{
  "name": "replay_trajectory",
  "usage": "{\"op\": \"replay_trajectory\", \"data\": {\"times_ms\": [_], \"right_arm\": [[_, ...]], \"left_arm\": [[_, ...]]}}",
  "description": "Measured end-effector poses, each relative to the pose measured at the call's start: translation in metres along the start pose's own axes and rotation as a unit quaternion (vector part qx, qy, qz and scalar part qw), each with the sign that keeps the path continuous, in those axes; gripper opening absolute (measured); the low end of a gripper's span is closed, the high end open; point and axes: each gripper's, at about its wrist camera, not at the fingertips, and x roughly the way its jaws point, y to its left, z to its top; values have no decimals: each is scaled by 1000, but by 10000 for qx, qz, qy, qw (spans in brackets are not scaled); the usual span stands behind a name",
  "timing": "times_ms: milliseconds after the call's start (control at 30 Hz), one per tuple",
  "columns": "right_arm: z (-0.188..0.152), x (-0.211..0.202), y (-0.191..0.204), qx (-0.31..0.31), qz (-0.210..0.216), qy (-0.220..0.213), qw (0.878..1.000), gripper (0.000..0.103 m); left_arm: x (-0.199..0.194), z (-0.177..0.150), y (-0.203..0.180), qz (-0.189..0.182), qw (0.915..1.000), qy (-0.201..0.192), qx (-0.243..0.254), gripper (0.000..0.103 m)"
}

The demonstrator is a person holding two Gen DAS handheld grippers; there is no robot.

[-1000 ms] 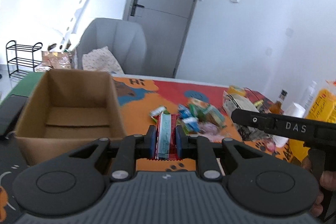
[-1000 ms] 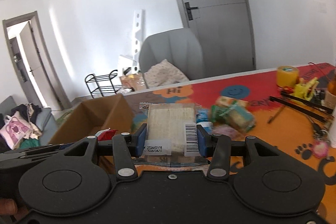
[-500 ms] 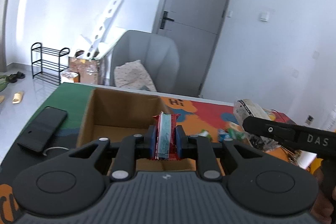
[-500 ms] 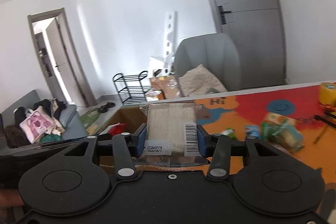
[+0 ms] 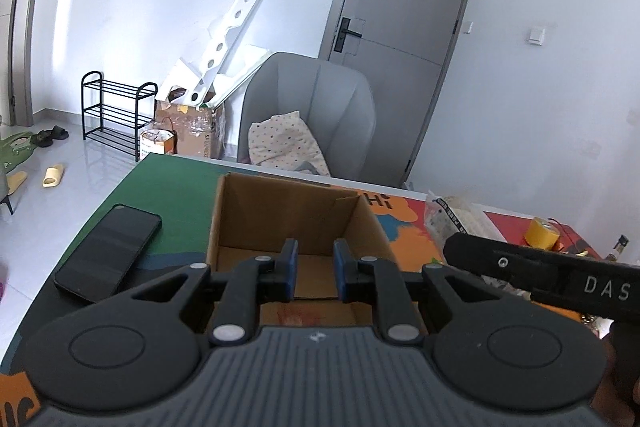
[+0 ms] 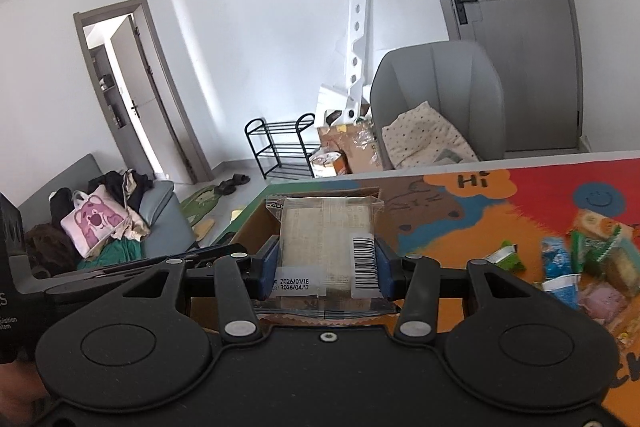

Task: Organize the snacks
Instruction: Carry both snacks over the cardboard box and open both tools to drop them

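An open cardboard box (image 5: 288,211) stands on the table mat straight ahead in the left wrist view. My left gripper (image 5: 316,269) hangs over its near edge, jaws close together with only a narrow gap and nothing between them. A red snack packet (image 5: 298,313) lies blurred on the box floor just below. My right gripper (image 6: 326,259) is shut on a clear-wrapped pale biscuit packet (image 6: 326,239) with a barcode label, held above the box's rim (image 6: 256,227). Loose snacks (image 6: 592,255) lie in a pile on the mat to the right.
A black phone (image 5: 108,253) lies on the green part of the mat, left of the box. A yellow tape roll (image 5: 540,231) sits at the far right. Behind the table stand a grey armchair (image 5: 312,107), a shoe rack and cardboard clutter.
Both grippers swung left from the snack pile to over the box. The red packet is gone from the left jaws and lies in the box. The right still grips the biscuit packet.
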Motion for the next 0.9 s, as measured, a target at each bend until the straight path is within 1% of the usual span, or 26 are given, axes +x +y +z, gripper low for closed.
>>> {"op": "replay_trajectory", "data": {"times_ms": [200,267,367,467,533,567,633,667,733,800,900], "right_arm": [[-4,17,4,28,50,209,9998,46],[-6,21,7,14,70,269,9996,46],[-7,26,10,14,102,341,9994,46],[-6,31,12,35,119,392,9992,46],[-5,34,13,33,138,454,9989,46],[-5,36,14,21,149,483,9987,46],[-4,34,12,91,115,429,9990,55],[-3,33,11,112,86,387,9992,56],[-3,28,9,148,57,351,9993,61],[-2,22,5,165,-25,294,9994,63],[-4,9,-4,271,-168,210,9993,69]], "left_arm": [[9,-1,8,115,9998,154,-88,18],[9,-1,11,182,9997,138,-106,21],[8,-1,17,238,9994,189,-186,23],[4,-3,23,295,9989,213,-295,34],[2,-4,26,358,9986,212,-342,48],[1,-4,27,382,9984,205,-360,51],[-1,-4,29,429,9981,198,-397,59],[-1,-3,29,454,9980,192,-404,62],[-3,-3,27,469,9980,164,-387,71],[-5,-4,26,463,9982,123,-370,76],[-8,-5,21,417,9984,79,-362,81]]}}
